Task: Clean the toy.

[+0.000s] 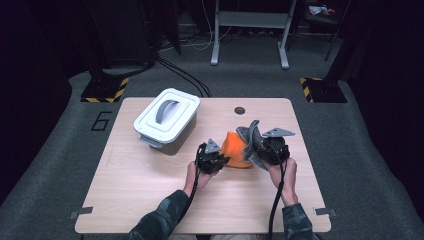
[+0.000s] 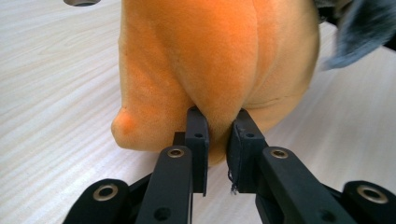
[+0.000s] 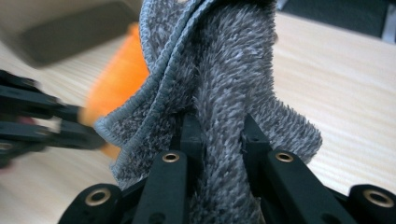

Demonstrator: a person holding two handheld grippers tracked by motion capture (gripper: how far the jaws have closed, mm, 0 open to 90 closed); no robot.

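An orange soft cloth (image 1: 237, 150) stands bunched up on the wooden table (image 1: 150, 195), right of centre. My left gripper (image 1: 220, 161) is at its left side. In the left gripper view the jaws (image 2: 217, 121) are shut on a fold of the orange cloth (image 2: 219, 56). A grey fuzzy cloth (image 1: 250, 134) with a stitched edge hangs against the orange one's right side. My right gripper (image 1: 264, 150) is shut on it, and the grey cloth (image 3: 224, 70) runs up between its jaws (image 3: 219, 123). The orange cloth (image 3: 119, 79) lies just behind.
A white box (image 1: 166, 120) with a grey handle on its lid sits at the table's back left. A small round hole (image 1: 239, 110) is near the far edge. Metal stand legs (image 1: 250, 30) are on the floor beyond.
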